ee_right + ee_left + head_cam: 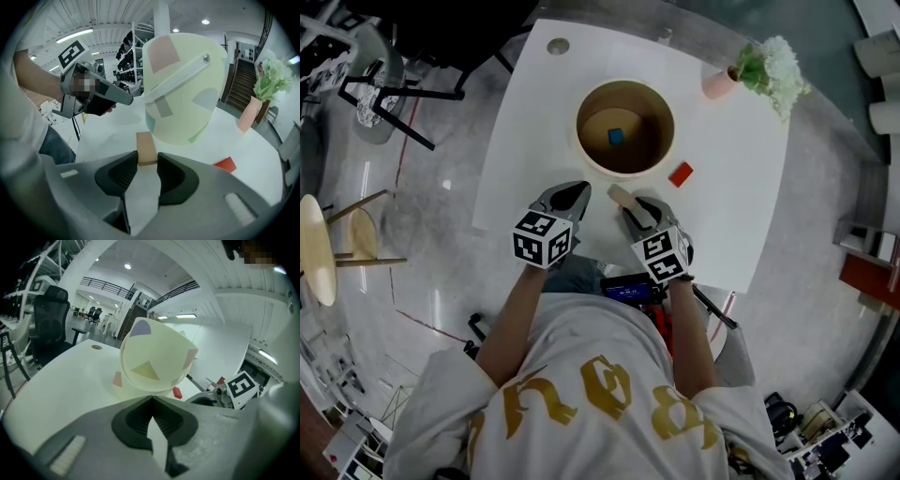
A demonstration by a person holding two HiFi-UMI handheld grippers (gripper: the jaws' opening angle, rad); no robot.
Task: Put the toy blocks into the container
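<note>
1. Step in hand: picking up a block. The right gripper (147, 159) is closed on the tan block (146, 147), one pad against each side face. The block's far end sticks out past the fingertips.
2. I cannot tell whether the tan block is clear of the table (525, 178) or resting on it.
3. Left gripper (152, 399): jaws closed tip to tip, nothing between them. It hangs just left of the right gripper, on the near side of the container (581, 141), pointing at its wall.
4. Container: upright near the table's middle, handle lying across its side in the right gripper view. It stands just beyond the tan block, not touching it.
5. Progress, judged: the blue block (616, 137) already lies on the container's floor. The red block (681, 174) lies on the table just beside the container's near-right wall, so it and the tan block remain.
6. Next move, judged: raise the tan block above the rim, carry it forward over the mouth, then open the jaws.
7. Risk, judged: the rim is tall, so too little lift would knock the block against the wall.
</note>
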